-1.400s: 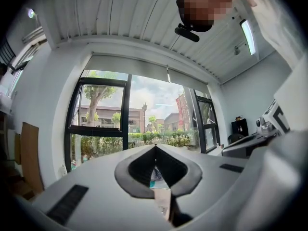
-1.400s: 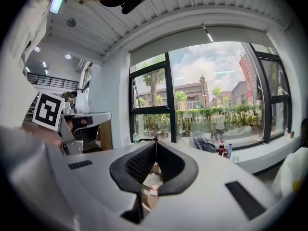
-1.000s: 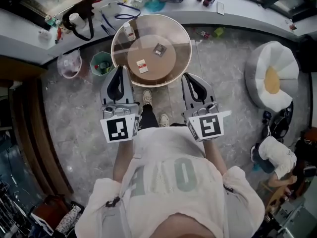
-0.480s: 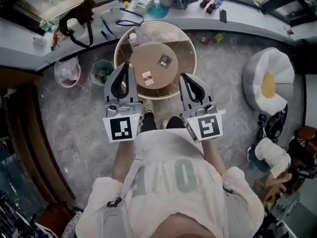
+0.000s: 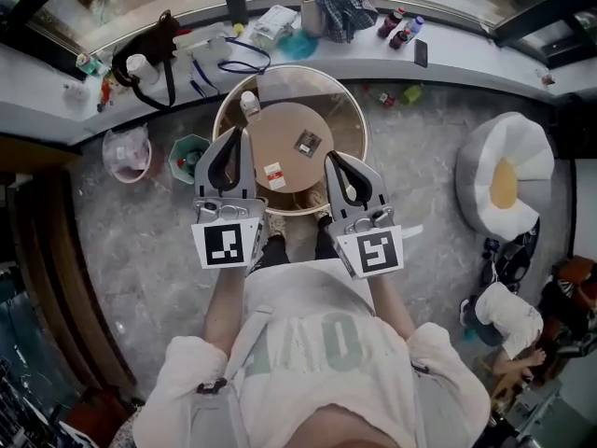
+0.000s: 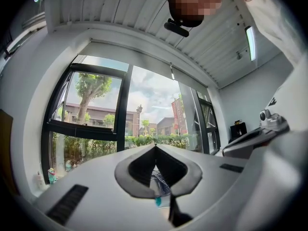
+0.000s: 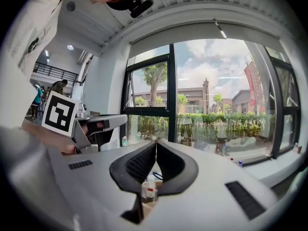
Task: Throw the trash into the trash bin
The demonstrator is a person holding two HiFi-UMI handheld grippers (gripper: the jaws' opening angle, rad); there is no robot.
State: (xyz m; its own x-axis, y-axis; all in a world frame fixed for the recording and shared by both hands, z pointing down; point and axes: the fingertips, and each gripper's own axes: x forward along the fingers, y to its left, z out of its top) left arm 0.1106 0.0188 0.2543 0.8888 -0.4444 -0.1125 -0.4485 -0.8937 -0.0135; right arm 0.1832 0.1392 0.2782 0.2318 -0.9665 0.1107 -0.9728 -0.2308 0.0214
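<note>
Holds left gripper (image 5: pixel 242 134) and right gripper (image 5: pixel 330 157) pressed together, pinching nothing, by the round table's (image 5: pixel 353 110) near rim. Approach step, judging by trash on top: wrapper (image 5: pixel 273 175), second wrapper (image 5: pixel 307 142), possibly small bottle (image 5: pixel 249 104). Next calls for spreading over one, then carrying to green trash bin (image 5: pixel 174 147) on floor alongside.

Matt grey plastic left tool (image 5: pixel 240 136) and right tool (image 5: pixel 331 157); worktop (image 5: pixel 284 129) of matt wood ringed by glossy glass.
</note>
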